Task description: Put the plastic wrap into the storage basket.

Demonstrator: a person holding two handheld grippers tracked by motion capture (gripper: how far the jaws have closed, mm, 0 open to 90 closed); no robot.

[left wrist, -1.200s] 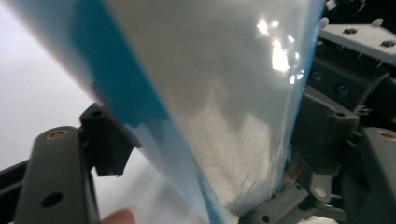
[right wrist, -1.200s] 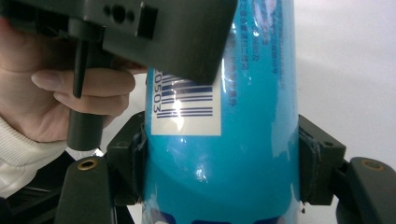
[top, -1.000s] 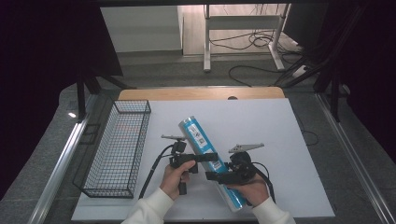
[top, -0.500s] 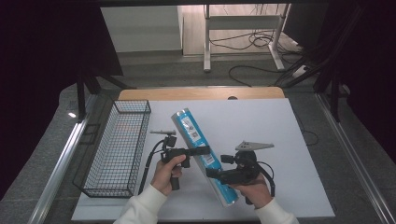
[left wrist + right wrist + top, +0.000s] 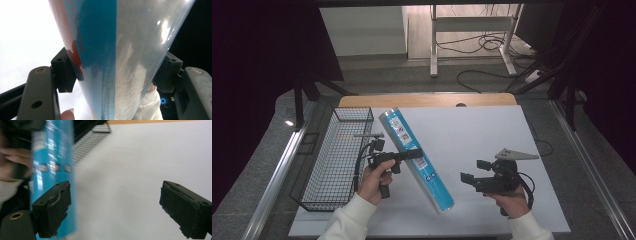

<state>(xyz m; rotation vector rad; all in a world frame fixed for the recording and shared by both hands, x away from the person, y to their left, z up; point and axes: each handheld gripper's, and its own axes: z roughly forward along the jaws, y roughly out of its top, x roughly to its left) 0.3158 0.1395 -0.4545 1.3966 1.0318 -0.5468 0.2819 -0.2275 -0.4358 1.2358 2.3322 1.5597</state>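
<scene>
Left gripper (image 5: 412, 154) clamps a long blue tube (image 5: 417, 160) mid-length; right gripper (image 5: 472, 172) hangs open, empty, well aside.
Held by one narrow grip, the tilted tube could pivot or slide free, missing the wire basket (image 5: 337, 160) beside it.

A table (image 5: 492, 125) covered by a white sheet (image 5: 472, 145) is carrying the work, with a strip of bare wood showing along its far edge. A black wire basket (image 5: 334, 160) is sitting directly on it, just to the outer side of the left gripper (image 5: 412, 154) and well apart from the right gripper (image 5: 473, 172).
</scene>
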